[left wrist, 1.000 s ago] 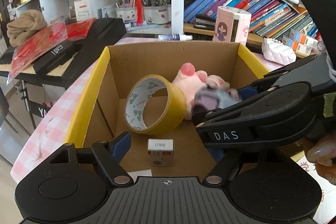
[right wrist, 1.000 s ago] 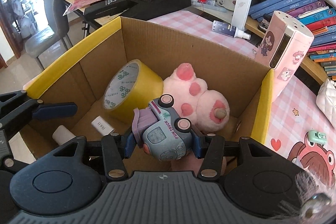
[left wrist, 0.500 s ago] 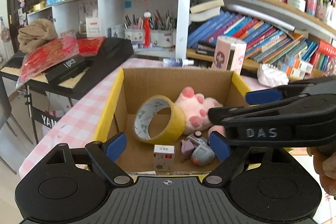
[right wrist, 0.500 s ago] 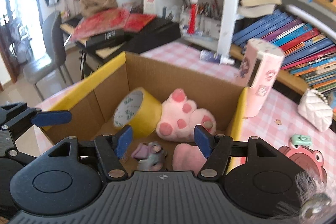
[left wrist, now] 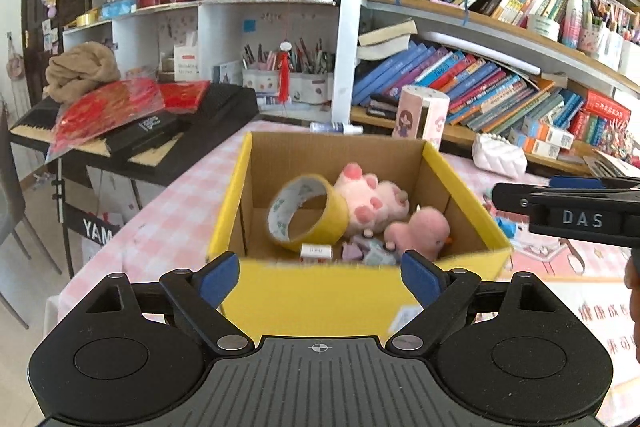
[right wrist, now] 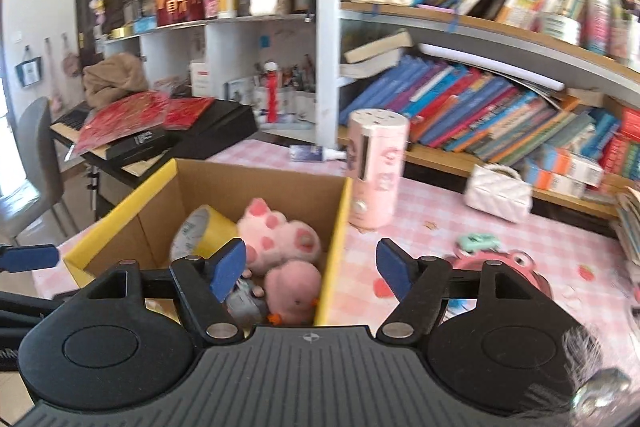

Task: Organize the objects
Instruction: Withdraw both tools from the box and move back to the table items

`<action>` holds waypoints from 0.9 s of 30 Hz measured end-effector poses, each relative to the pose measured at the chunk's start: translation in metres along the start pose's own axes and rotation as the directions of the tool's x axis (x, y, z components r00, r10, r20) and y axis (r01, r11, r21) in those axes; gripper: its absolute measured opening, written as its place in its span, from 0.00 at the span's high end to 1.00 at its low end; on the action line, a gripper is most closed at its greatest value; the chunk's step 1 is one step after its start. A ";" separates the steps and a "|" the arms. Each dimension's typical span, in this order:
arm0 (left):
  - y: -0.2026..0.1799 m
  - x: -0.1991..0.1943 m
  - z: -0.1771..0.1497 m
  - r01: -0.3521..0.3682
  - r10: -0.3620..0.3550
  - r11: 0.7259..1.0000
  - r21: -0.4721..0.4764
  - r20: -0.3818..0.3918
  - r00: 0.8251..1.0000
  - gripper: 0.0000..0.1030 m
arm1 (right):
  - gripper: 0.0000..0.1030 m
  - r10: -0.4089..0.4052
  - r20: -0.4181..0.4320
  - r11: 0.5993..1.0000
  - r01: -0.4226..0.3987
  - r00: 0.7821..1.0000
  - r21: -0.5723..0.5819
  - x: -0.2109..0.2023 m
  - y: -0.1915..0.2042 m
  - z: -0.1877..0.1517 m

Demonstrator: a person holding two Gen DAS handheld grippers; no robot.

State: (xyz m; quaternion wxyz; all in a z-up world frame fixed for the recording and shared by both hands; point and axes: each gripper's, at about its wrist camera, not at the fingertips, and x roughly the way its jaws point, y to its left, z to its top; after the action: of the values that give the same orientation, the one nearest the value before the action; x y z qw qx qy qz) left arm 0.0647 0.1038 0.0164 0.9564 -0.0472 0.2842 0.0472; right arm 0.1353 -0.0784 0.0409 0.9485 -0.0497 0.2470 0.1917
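A yellow-rimmed cardboard box (left wrist: 236, 187) (right wrist: 160, 179) stands on the pink checked table. Inside lie a yellow tape roll (left wrist: 306, 213) (right wrist: 200, 231), a pink plush paw (left wrist: 370, 201) (right wrist: 276, 231), a pink plush chick (left wrist: 420, 231) (right wrist: 294, 287), a small white box (left wrist: 316, 251) and a grey-purple toy truck (left wrist: 372, 255) (right wrist: 242, 301). My left gripper (left wrist: 320, 277) is open and empty, in front of the box's near wall. My right gripper (right wrist: 311, 265) is open and empty, above the box's right rim; it also shows at the right of the left wrist view (left wrist: 568, 213).
A pink cylindrical dispenser (right wrist: 376, 167) stands behind the box. A white quilted purse (right wrist: 498, 193), a small teal toy car (right wrist: 478, 241) and a pink frog toy (right wrist: 504, 263) lie on the table to the right. Bookshelves fill the back; a keyboard (left wrist: 160, 131) stands left.
The right gripper opened and let the toy truck fall into the box. Both grippers then pulled back and up, away from the box.
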 end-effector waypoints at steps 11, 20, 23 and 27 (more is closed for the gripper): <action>0.000 -0.034 -0.036 0.005 -0.005 1.000 0.017 -0.040 0.999 0.13 | 0.31 -0.090 -0.079 0.996 0.089 0.993 -0.019 -0.043 0.019 -0.059; -0.001 -0.055 -0.057 0.021 -0.019 0.999 0.025 -0.067 0.998 0.13 | 0.29 -0.115 -0.112 0.993 0.117 0.987 0.006 -0.066 0.027 -0.085; -0.001 -0.060 -0.062 0.025 -0.023 0.999 0.029 -0.075 0.997 0.13 | 0.28 -0.117 -0.121 0.993 0.118 0.986 0.008 -0.072 0.029 -0.092; -0.004 -0.065 -0.070 0.035 -0.031 0.999 0.040 -0.093 0.995 0.13 | 0.27 -0.121 -0.130 0.992 0.124 0.984 0.012 -0.081 0.032 -0.100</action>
State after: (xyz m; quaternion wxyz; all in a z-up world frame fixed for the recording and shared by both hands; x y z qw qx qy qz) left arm -0.0270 0.0876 -0.0057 0.9437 -0.0342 0.3283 0.0231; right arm 0.0131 -0.0954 -0.0070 0.9411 -0.0676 0.3061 0.1270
